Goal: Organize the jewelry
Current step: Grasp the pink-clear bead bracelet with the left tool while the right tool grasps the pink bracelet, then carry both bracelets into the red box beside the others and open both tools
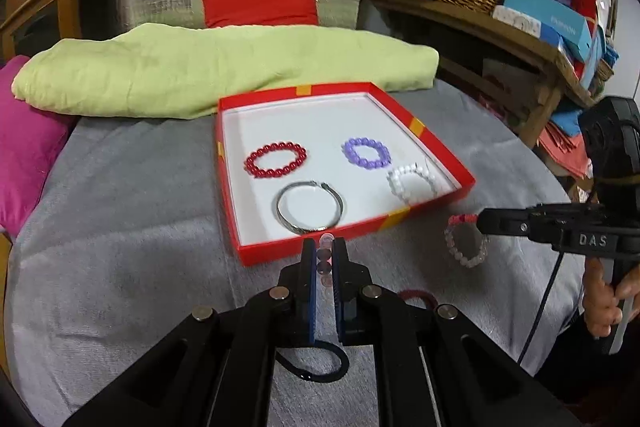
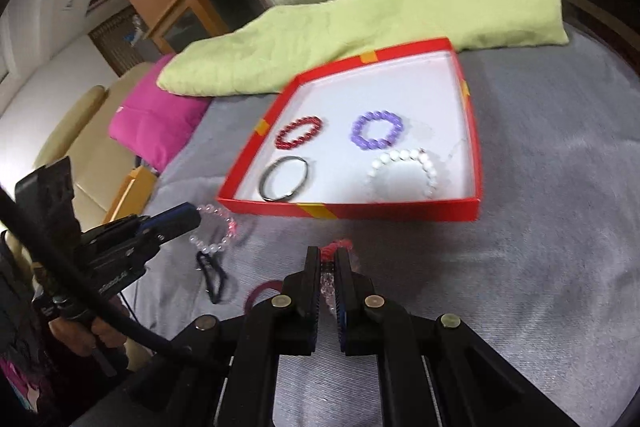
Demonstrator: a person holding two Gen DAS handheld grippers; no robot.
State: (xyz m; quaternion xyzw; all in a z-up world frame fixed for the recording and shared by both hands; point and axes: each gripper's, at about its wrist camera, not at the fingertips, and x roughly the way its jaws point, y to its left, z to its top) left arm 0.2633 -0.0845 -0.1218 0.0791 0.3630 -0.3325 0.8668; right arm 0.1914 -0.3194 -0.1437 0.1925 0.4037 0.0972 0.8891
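A red box (image 1: 430, 137) with a white floor holds a red bead bracelet (image 1: 276, 161), a purple one (image 1: 366, 153), a white one (image 1: 412, 183) and a metal bangle (image 1: 310, 205). Just before the box's near wall, my left gripper (image 1: 324, 247) is shut on a clear and pink bead bracelet (image 1: 324, 264), which hangs from its tip in the right wrist view (image 2: 216, 247). To the right, my right gripper (image 1: 482, 223) is shut on a pale bead bracelet with a red cord (image 1: 470, 263). That cord (image 2: 338, 245) shows just past its fingertips (image 2: 328, 255).
A dark blue hair tie (image 1: 316, 363) and a dark red one (image 1: 416, 297) lie on the grey cloth under the grippers. Behind the box are a green folded cloth (image 1: 224, 67), a pink cushion (image 1: 28, 143) and a red cushion (image 1: 260, 1). A cluttered wooden shelf (image 1: 500, 27) stands to the right.
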